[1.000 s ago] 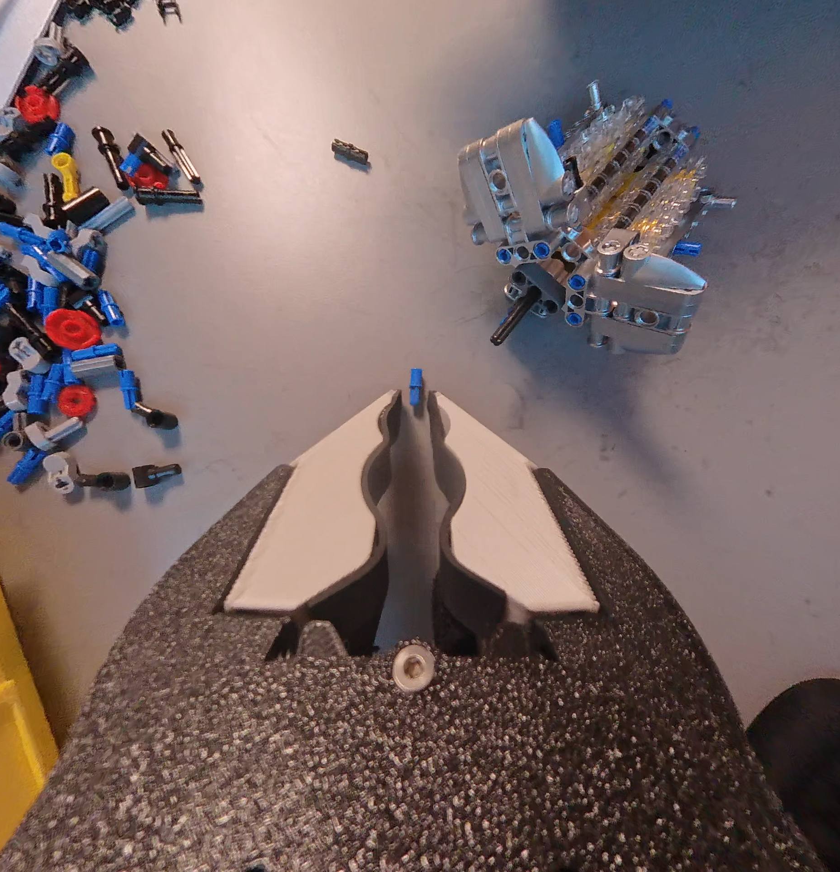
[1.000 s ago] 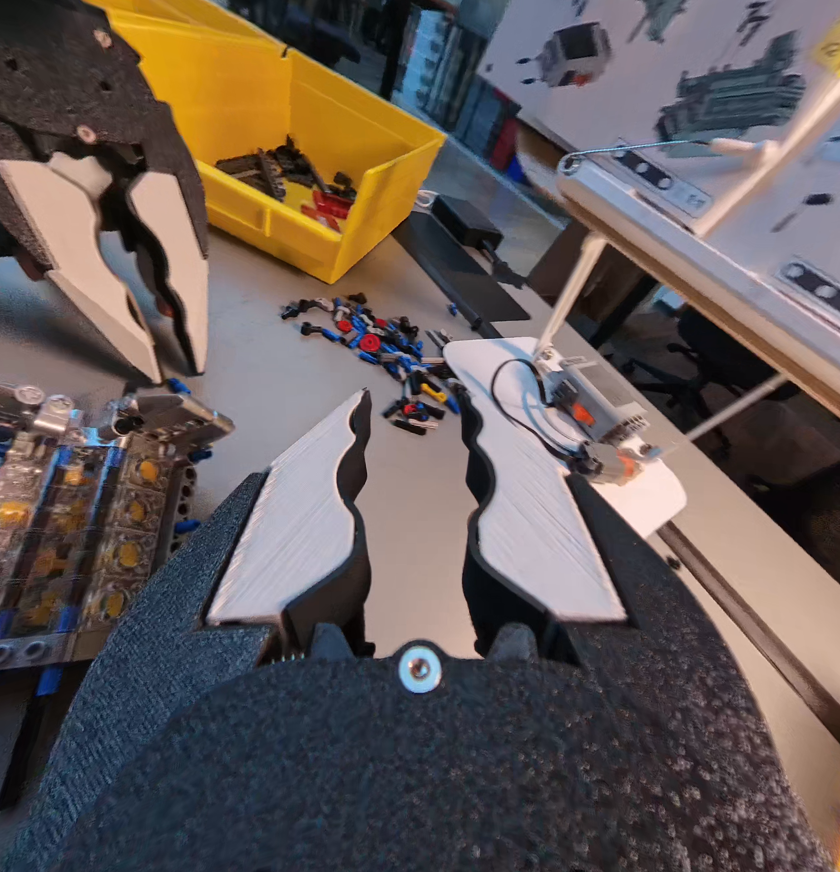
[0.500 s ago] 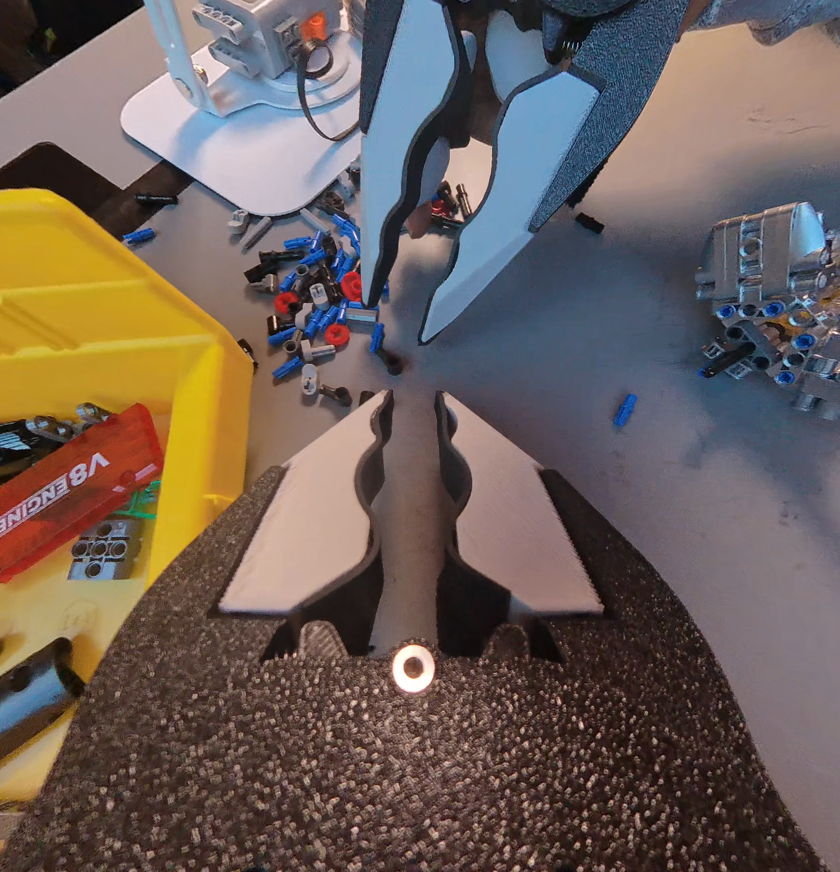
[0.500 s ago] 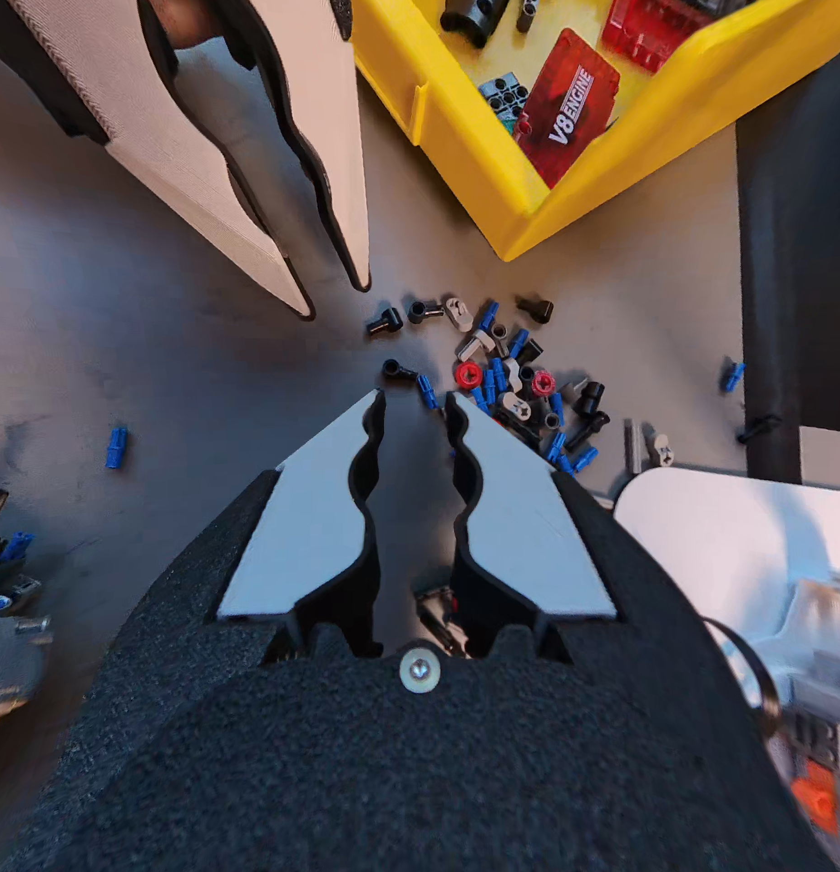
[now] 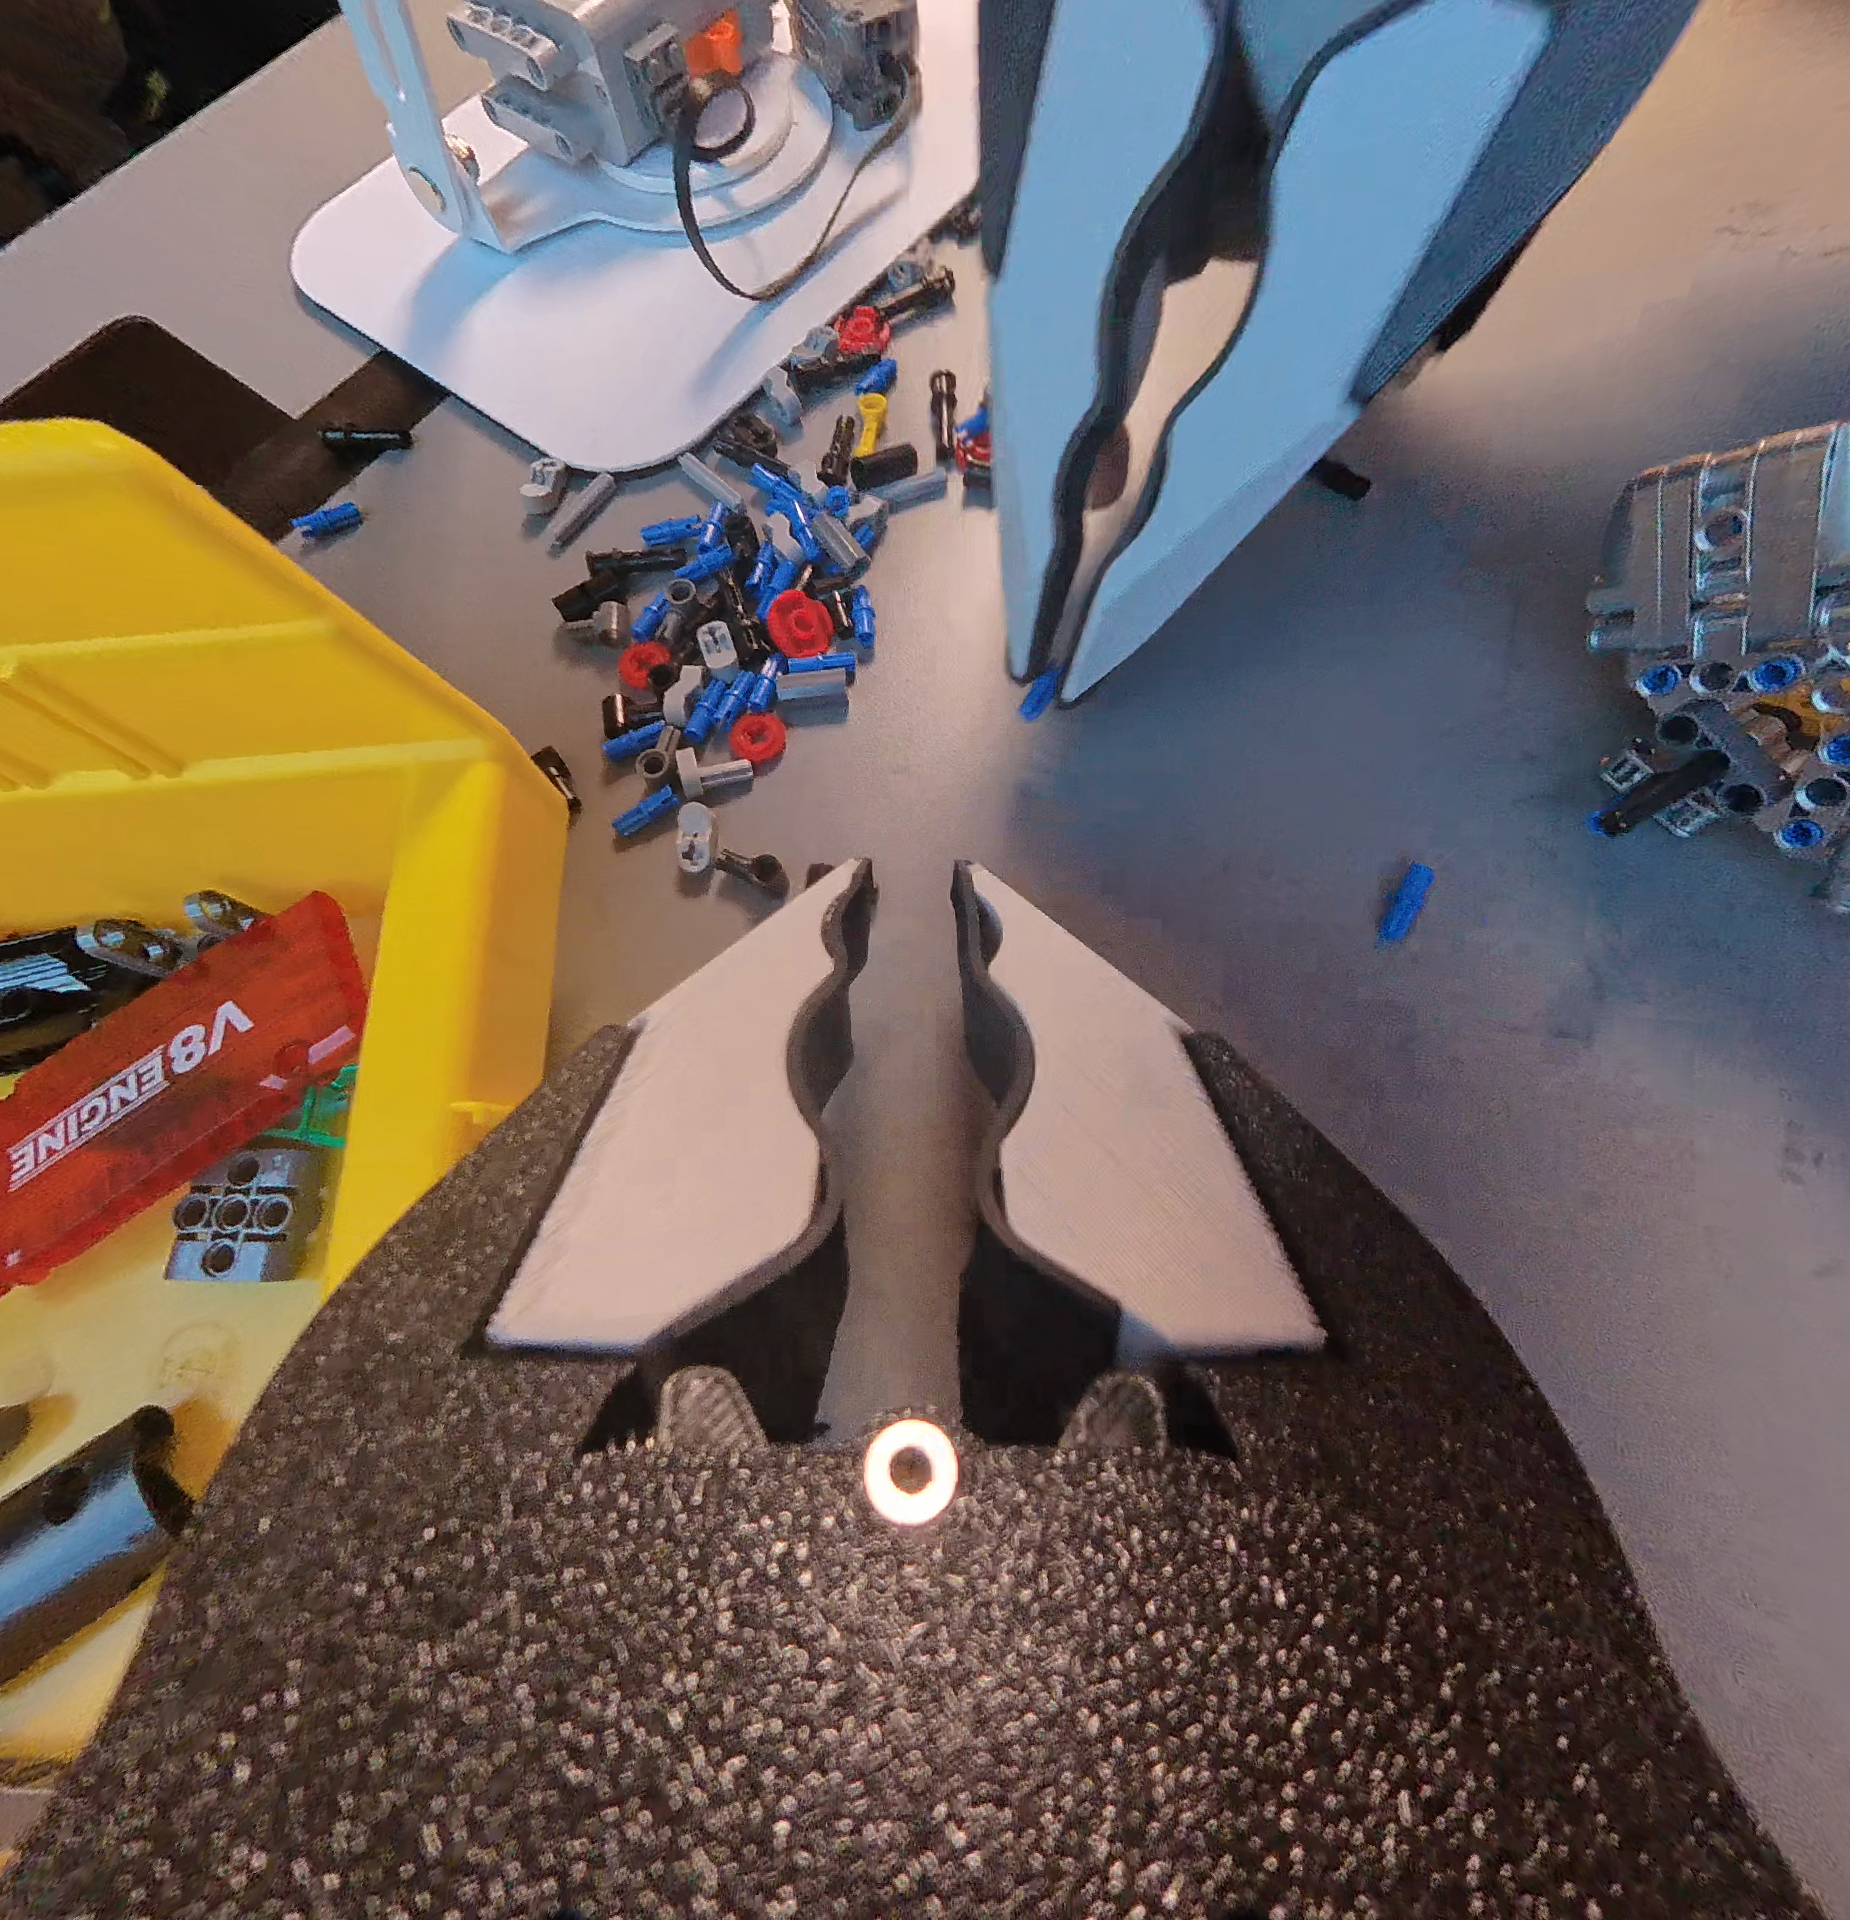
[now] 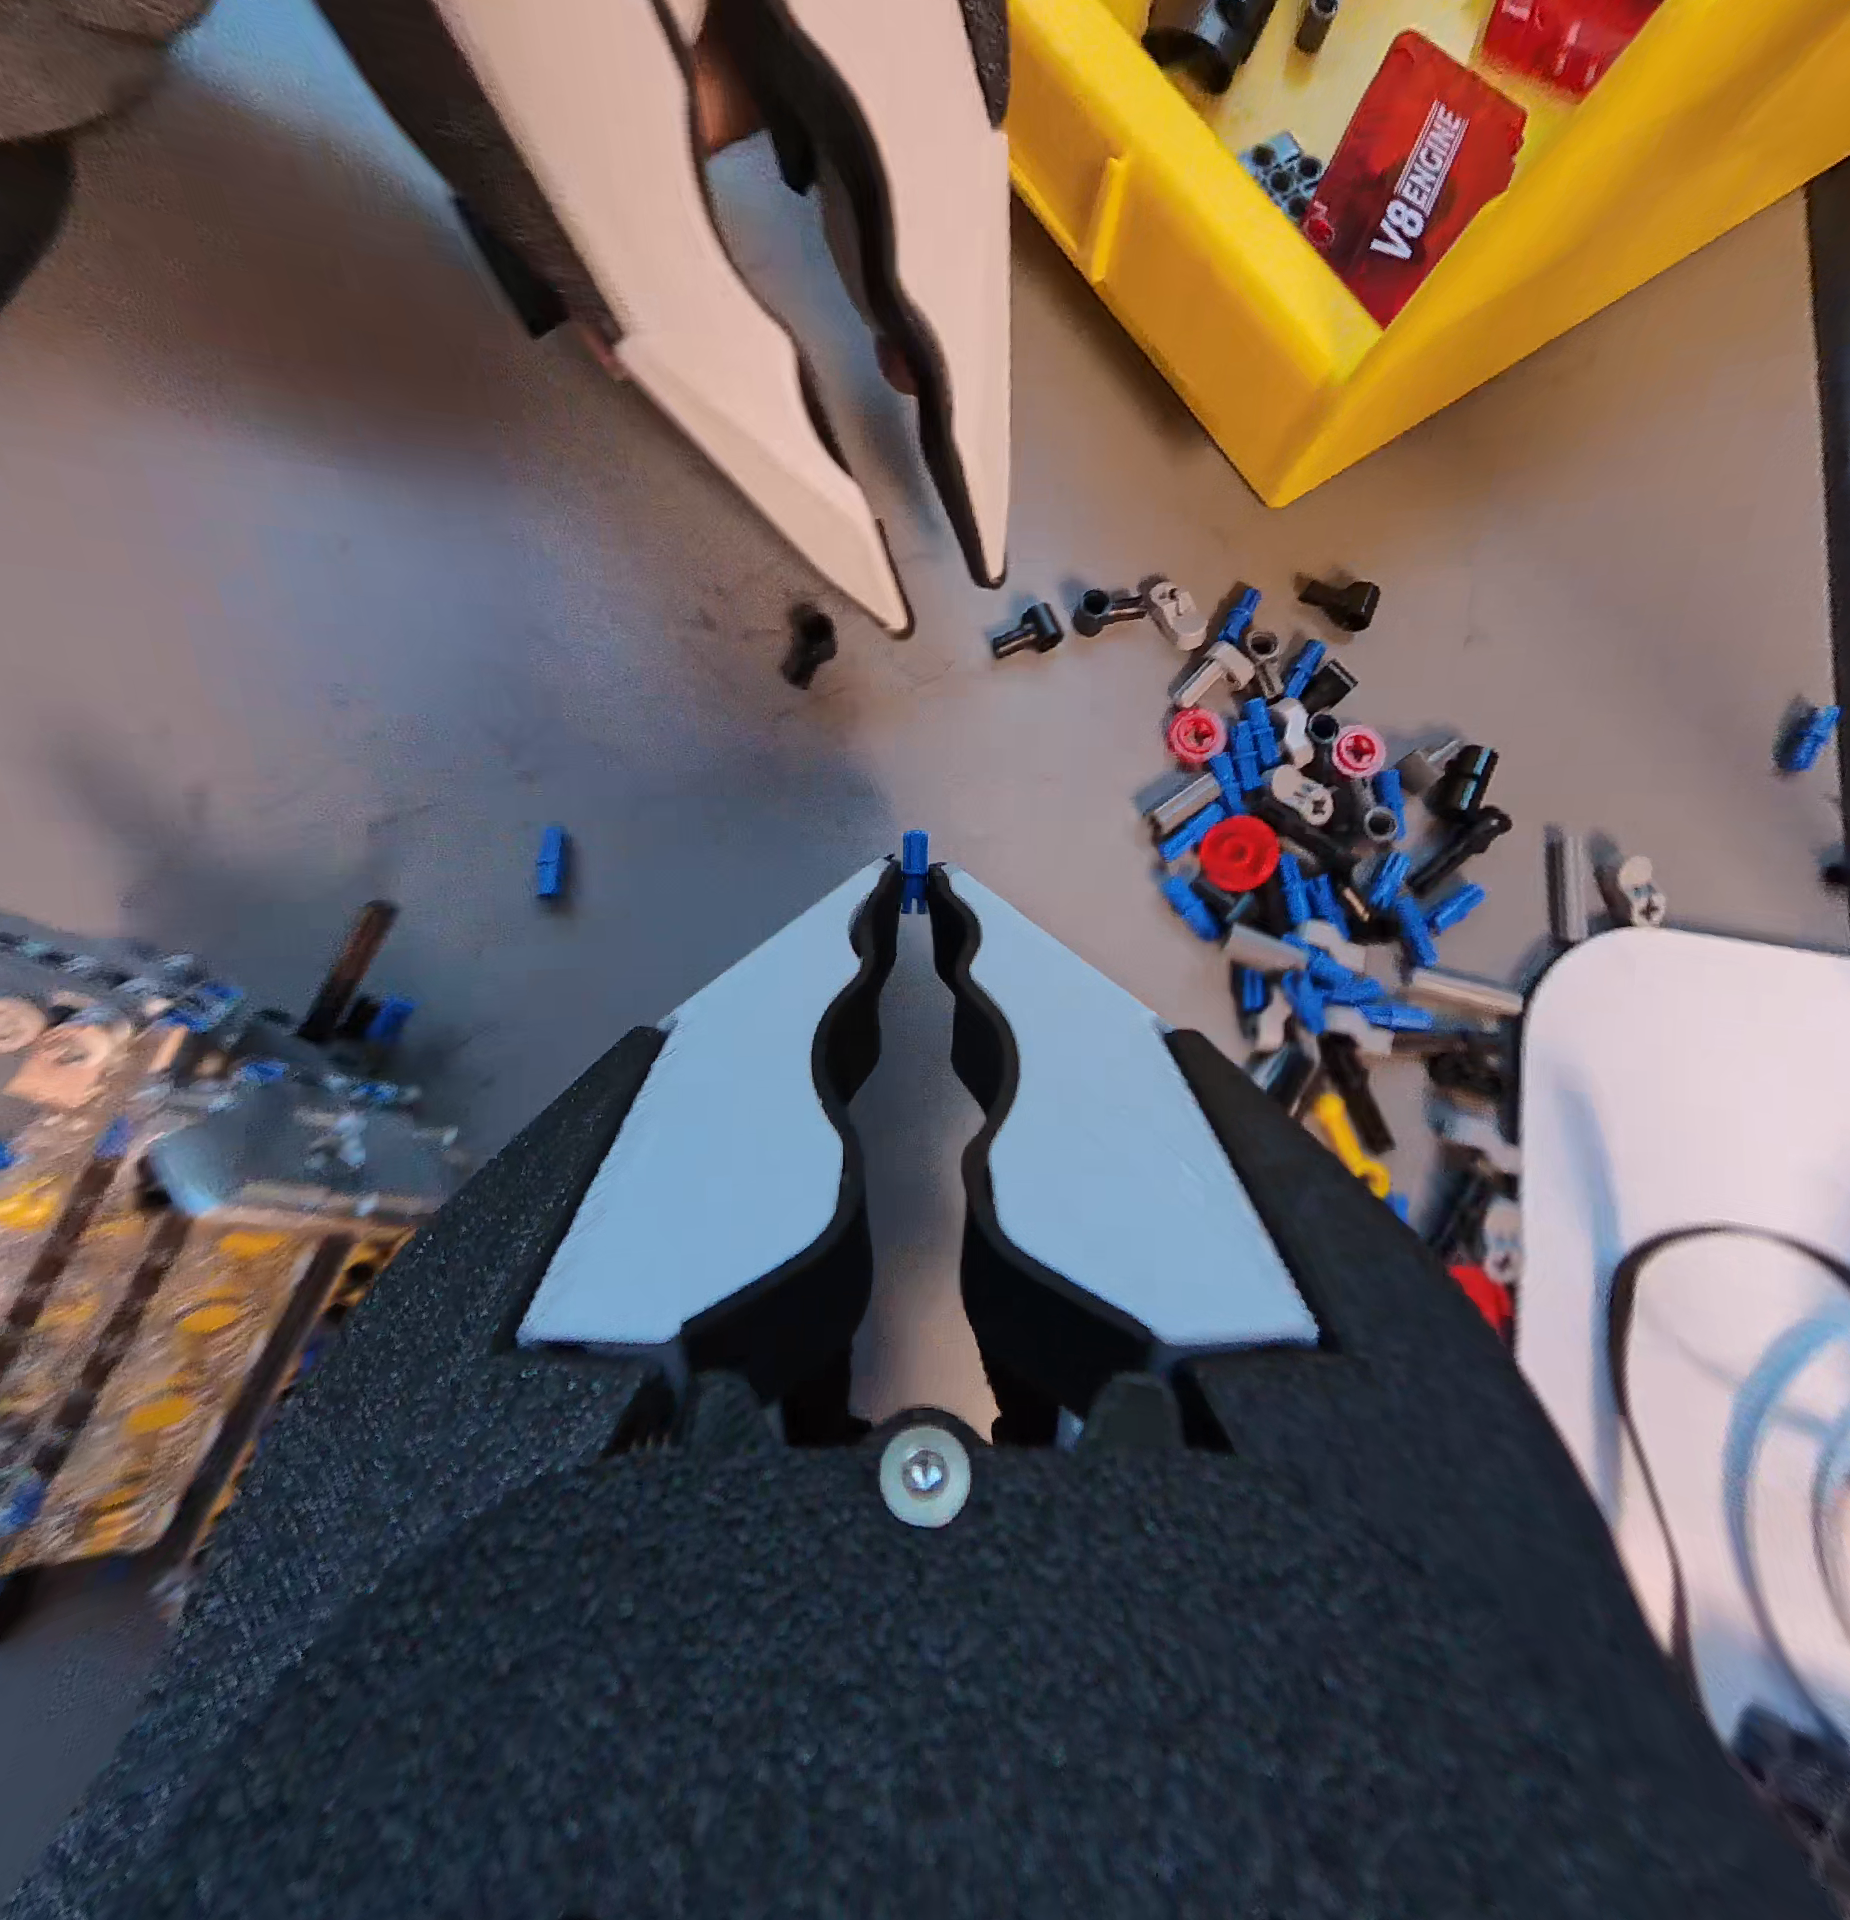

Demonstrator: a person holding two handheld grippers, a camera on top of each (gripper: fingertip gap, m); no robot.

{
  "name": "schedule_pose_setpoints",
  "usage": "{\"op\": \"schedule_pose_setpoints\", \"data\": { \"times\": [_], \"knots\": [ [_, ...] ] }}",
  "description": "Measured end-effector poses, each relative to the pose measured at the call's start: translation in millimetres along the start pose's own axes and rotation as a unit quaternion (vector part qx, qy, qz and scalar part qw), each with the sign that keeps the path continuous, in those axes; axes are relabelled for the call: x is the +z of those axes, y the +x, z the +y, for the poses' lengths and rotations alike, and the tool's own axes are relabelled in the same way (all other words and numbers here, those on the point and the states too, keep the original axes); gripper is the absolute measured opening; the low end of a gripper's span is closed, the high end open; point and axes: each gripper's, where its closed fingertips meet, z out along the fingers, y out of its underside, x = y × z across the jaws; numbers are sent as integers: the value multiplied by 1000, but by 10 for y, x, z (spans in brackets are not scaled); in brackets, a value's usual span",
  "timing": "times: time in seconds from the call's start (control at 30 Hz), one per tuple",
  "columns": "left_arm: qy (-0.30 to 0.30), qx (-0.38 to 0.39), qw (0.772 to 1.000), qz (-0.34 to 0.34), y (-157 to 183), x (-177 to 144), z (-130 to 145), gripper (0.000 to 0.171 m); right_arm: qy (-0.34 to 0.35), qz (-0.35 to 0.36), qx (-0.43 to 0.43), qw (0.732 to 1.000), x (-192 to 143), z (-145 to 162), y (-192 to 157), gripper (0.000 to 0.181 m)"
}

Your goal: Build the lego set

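Right hand-held gripper [image 6: 913, 871] pinches blue pin [image 6: 914, 858] at fingertips; left hand-held gripper [image 5: 910, 878] empty.

soft indoor light falls from above, leaving blurred shadows on the matte grey tabletop [image 5: 1316, 1195]. a silver screw [image 5: 909, 1472] glares. wide-angle bending warps the edges; the grey and yellow brick-built engine block [image 6: 121, 1247] is smeared by motion blur.
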Motion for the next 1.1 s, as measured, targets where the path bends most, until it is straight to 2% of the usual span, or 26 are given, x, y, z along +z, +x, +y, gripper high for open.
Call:
{"op": "schedule_pose_setpoints", "data": {
  "times": [0.1, 0.2, 0.33, 0.43, 0.57, 0.67, 0.73, 0.97, 1.1],
  "knots": [
    [-12, 4, 1000, 20, 62, -11, 34, 14, 35, 18, 11, 999, -295, 41, -216, 5],
    [-35, 18, 995, 93, 315, -95, 116, 18, 69, 42, 29, 996, -608, 144, -443, 5],
    [-54, 32, 995, 72, 266, -88, 167, 18, 88, 84, 75, 990, -917, 427, -666, 5],
    [-63, 37, 996, 51, 204, 18, 193, 7, 108, 99, 105, 984, -1054, 574, -854, 5],
    [-26, 33, 998, -53, -106, 117, 0, 10, 142, 119, 131, 974, -1153, 611, -965, 5],
    [23, 37, 997, -70, -65, 118, -230, 15, 106, 93, 127, 982, -1082, 700, -1095, 5],
    [30, 43, 996, -77, -10, 145, -277, 15, 65, 85, 108, 988, -1028, 794, -1171, 5],
    [4, 39, 995, -97, 43, 382, -284, 15, -33, 97, 96, 990, -940, 1181, -1219, 6],
    [-17, 15, 995, -95, -12, 539, -333, 15, -38, 92, 94, 991, -898, 1212, -1241, 14]
  ]
}}
